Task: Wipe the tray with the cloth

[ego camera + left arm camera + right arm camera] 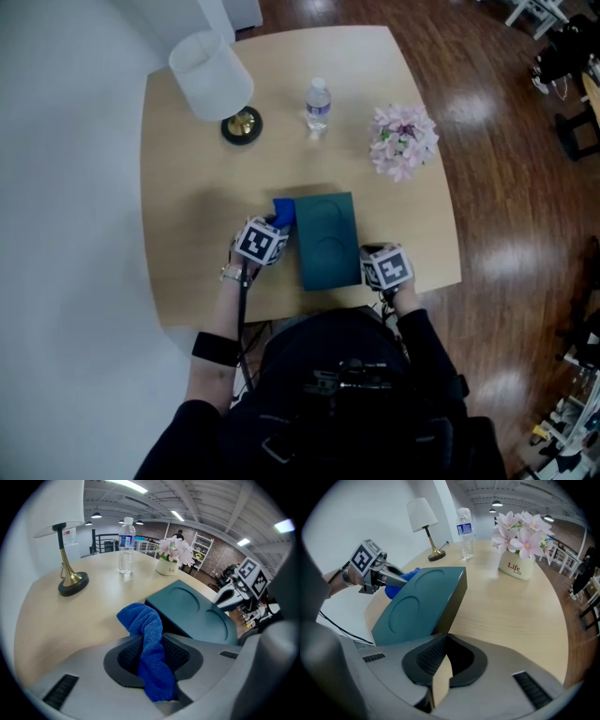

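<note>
Left gripper: fingers closed on the blue cloth. The fabric is bunched between the pads, its free end hanging over onto the worktop.

Cloth sits at the far left corner of the teal tray, touching or just beside the rim; contact can't be confirmed.

Tray lies flat near the front edge of the worktop, two round recesses facing up.

Right gripper is at the tray's near right corner. Fingers narrow, with a sliver of worktop showing through the gap. The tray corner meets the fingertips; I cannot tell whether they pinch it.

Further back: lamp, water bottle, pot of pink flowers, all well apart from the tray.
</note>
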The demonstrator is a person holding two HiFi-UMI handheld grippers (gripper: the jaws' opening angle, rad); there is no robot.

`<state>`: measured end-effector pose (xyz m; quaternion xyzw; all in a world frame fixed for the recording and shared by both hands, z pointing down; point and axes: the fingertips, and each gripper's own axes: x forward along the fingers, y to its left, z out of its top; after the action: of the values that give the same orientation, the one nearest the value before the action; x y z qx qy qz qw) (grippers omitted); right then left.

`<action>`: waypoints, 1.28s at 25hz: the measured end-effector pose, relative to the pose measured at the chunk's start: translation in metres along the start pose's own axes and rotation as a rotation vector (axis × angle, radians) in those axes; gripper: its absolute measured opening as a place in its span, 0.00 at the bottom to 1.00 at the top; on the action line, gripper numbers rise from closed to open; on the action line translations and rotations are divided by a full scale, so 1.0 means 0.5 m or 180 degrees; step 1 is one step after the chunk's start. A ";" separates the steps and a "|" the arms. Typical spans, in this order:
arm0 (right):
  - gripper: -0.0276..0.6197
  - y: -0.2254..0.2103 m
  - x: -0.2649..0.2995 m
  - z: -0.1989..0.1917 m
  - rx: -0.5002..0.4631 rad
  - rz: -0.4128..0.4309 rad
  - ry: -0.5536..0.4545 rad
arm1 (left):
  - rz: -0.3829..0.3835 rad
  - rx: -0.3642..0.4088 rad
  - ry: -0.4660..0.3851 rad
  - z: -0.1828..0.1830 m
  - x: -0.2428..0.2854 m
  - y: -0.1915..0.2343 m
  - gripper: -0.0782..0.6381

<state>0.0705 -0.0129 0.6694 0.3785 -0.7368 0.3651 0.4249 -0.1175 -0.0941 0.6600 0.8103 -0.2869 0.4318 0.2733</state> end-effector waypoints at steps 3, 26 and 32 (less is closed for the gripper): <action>0.05 -0.005 0.000 0.003 0.0006 -0.0056 0.0002 | -0.0210 0.0202 0.0151 -0.042 -0.011 -0.062 0.27; 0.05 0.000 0.000 0.003 -0.0051 -0.0008 0.0008 | -0.0992 0.0523 0.0805 -0.306 -0.126 -0.275 0.27; 0.05 0.004 -0.005 -0.007 -0.0063 -0.0010 0.0017 | -0.0054 0.0375 0.0322 -0.146 -0.118 -0.051 0.27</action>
<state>0.0710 -0.0084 0.6679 0.3745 -0.7387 0.3582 0.4311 -0.1665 -0.0128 0.6394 0.8045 -0.2400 0.4859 0.2430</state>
